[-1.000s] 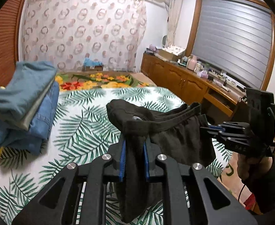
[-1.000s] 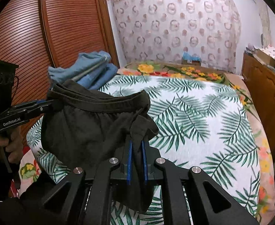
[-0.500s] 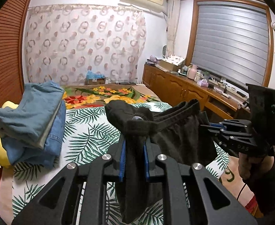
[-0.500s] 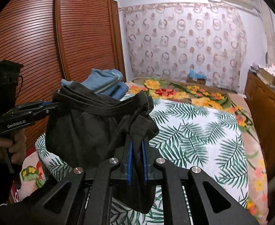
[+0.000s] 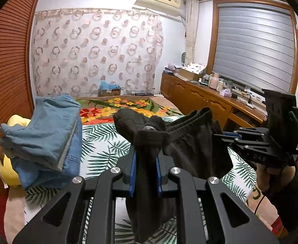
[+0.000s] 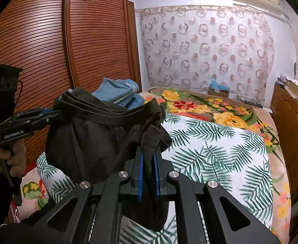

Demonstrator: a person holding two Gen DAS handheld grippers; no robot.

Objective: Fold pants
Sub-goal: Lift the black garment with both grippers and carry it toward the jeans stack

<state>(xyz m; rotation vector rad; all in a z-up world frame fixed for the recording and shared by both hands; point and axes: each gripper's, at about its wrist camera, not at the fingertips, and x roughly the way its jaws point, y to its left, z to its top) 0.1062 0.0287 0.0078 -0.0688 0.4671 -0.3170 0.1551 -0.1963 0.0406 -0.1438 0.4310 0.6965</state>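
Note:
Black pants (image 5: 191, 148) hang in the air above the bed, stretched by the waistband between both grippers. My left gripper (image 5: 145, 158) is shut on one end of the waistband; it also shows at the left of the right wrist view (image 6: 54, 111). My right gripper (image 6: 148, 160) is shut on the other end of the pants (image 6: 92, 140); it shows at the right of the left wrist view (image 5: 220, 135). The lower part of the pants is hidden below the grippers.
The bed has a palm-leaf sheet (image 6: 220, 152) and a floral blanket (image 5: 124, 105) farther back. A stack of folded jeans (image 5: 45, 134) lies at the bed's left side by the wooden wardrobe (image 6: 47, 40). A wooden sideboard (image 5: 205, 101) with clutter runs along the right wall.
Both grippers have lifted the pants higher above the bed, still holding the waistband; the views tilt up, showing more of the walls and the wardrobe.

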